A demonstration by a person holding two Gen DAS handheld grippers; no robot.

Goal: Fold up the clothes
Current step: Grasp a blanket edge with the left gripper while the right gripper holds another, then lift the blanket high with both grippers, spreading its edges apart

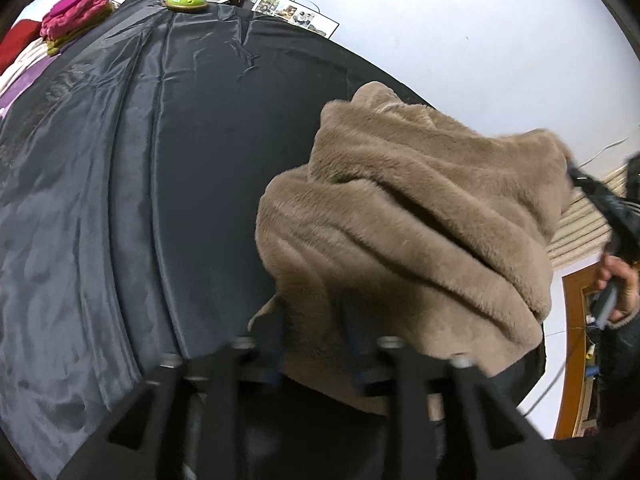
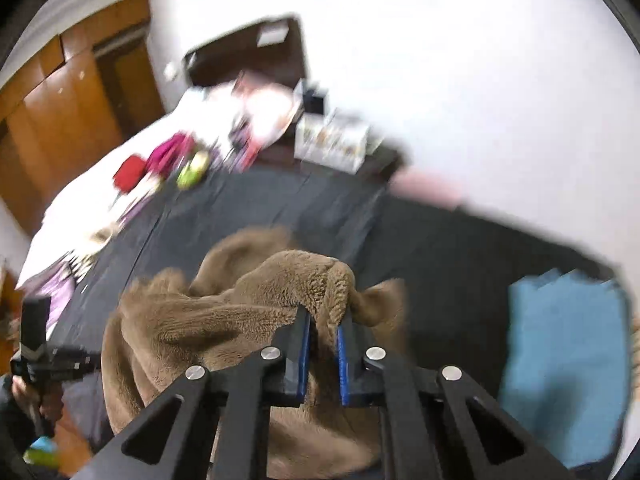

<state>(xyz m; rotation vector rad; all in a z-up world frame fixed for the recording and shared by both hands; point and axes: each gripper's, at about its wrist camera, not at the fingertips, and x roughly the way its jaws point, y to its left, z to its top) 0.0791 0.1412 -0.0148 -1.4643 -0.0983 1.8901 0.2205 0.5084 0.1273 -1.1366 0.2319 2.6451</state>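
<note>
Currently a brown fleece garment (image 1: 408, 216) is hanging bunched between the two hand-held tools above a dark sheet (image 1: 192, 128) covering the bed. Its long axis is running roughly from one gripper across to the other, sagging in heavy folds toward the sheet. The right gripper (image 2: 323, 344) is clamping a ridge of the fleece between its blue pads (image 2: 305, 344). The left gripper (image 1: 316, 320) is sitting buried under the cloth; whether it is pinching anything, I cannot tell. A folded blue cloth (image 2: 568, 360) is lying on the sheet beside the garment. Pink folded clothes (image 1: 76, 12) and a green toy (image 1: 187, 0) are resting at the far end.
</note>
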